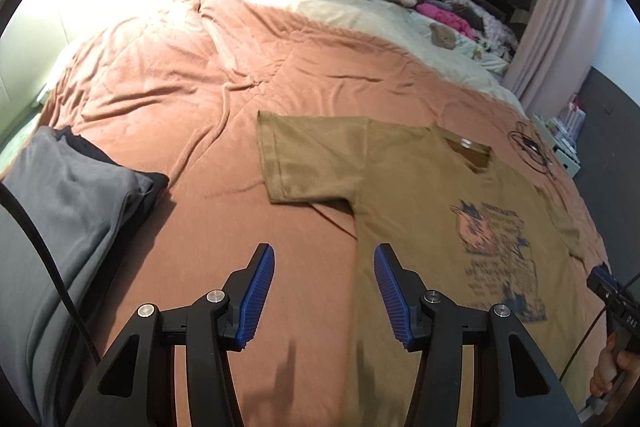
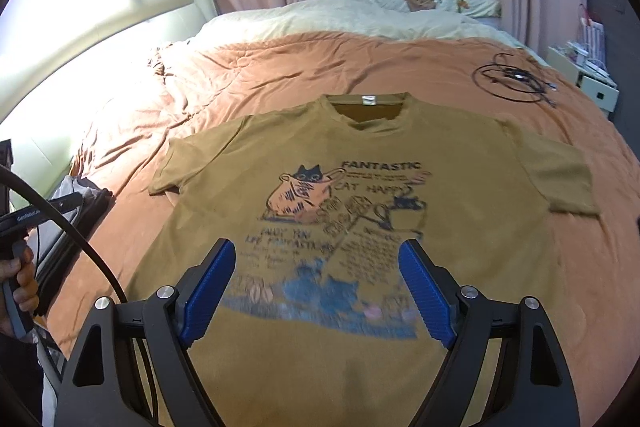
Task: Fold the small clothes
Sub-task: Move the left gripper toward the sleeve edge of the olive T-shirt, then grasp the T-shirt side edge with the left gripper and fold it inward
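mustard t-shirt [image 2: 360,155] flat on quilt [image 1: 168,87] | both grippers' fingers apart, empty

T-shirt [image 2: 360,227] flat on bed [image 2: 240,75]; folded clothes [image 1: 72,195] to its left, cables [image 2: 516,79] behind-right.

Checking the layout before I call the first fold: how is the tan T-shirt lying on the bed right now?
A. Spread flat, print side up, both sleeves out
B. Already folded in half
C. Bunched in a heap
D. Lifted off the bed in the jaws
A: the tan T-shirt lies flat on the orange blanket with its cat print showing, both sleeves out, and nothing between either gripper's jaws.
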`<state>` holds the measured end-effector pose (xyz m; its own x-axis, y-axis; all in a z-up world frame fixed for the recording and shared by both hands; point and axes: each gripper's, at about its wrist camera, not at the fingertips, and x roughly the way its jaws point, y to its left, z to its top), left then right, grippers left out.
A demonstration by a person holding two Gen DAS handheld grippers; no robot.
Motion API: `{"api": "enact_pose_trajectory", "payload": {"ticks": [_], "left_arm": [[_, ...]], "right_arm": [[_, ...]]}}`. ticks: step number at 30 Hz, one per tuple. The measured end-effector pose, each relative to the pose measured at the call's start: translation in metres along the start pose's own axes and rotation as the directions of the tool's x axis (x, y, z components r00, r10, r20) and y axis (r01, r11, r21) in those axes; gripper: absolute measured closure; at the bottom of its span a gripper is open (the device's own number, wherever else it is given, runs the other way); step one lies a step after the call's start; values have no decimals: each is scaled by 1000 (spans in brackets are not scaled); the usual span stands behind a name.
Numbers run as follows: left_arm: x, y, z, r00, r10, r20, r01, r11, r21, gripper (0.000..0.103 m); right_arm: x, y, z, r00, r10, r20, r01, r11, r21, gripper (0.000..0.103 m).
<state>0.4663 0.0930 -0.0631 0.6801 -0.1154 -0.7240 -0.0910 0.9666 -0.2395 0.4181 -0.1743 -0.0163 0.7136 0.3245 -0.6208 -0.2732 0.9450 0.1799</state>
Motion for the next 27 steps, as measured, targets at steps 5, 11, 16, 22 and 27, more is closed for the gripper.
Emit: {"api": "enact_pose_trajectory", "payload": {"ticks": [5, 11, 16, 22, 27], "left_arm": [[40, 10, 25, 999, -5, -34, 4, 1000, -31, 51], [87, 28, 57, 998, 1, -60, -5, 998, -68, 53], [120, 45, 77, 996, -5, -86, -4, 995, -104, 53], [164, 59, 90, 990, 3, -139, -19, 993, -114, 53], [198, 72, 91, 982, 6, -188, -32, 990, -138, 59]], "right_arm": [[41, 0, 25, 999, 31, -45, -30, 999, 15, 20], [81, -1, 57, 993, 90, -80, -86, 995, 46, 32], [116, 2, 73, 989, 97, -109, -91, 994, 54, 44], [158, 14, 87, 979, 134, -151, -123, 989, 82, 54], [196, 24, 95, 969, 155, -190, -134, 984, 118, 66]]}}
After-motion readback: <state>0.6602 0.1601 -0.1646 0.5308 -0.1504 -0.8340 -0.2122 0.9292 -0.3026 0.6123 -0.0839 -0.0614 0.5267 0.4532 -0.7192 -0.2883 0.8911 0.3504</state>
